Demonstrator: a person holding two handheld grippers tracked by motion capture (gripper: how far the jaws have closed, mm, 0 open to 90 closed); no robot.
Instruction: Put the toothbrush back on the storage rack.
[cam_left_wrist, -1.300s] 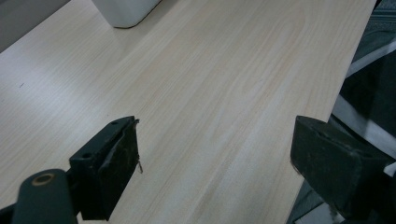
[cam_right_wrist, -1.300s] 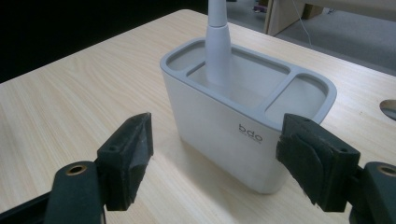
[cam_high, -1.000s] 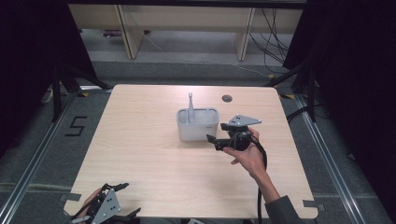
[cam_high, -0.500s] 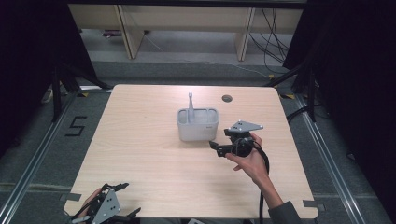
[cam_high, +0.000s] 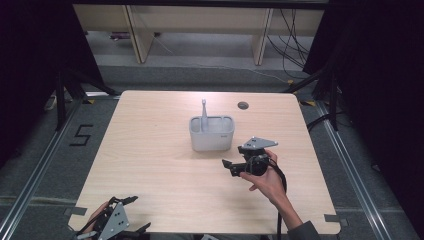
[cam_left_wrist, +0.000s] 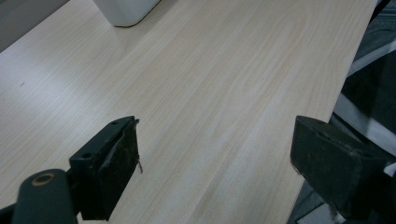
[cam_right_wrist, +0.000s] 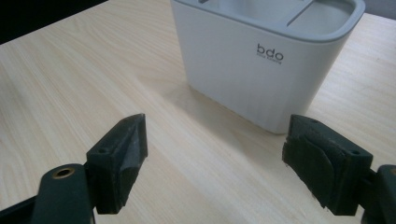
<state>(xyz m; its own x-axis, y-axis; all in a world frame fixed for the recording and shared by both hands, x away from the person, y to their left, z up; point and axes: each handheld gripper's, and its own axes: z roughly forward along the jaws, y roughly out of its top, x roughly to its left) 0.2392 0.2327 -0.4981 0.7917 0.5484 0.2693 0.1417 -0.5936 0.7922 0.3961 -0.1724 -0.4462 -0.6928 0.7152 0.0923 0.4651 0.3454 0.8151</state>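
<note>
caddy (cam_high: 212, 135) mid-table (cam_high: 150, 150), brush (cam_high: 204, 111) inside

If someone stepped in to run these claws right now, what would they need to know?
Right claw: open, empty, held just in front of the white plastic compartment caddy, not touching it.
Left claw: open, empty, at the near left corner of the pale wooden table.
Things: the caddy stands near mid-table with a grey upright utensil in its back-left compartment; what kind of utensil cannot be told.
Done: the utensil is in the caddy.
Left: probably nothing beyond parking the right claw, though that is a guess.
</note>
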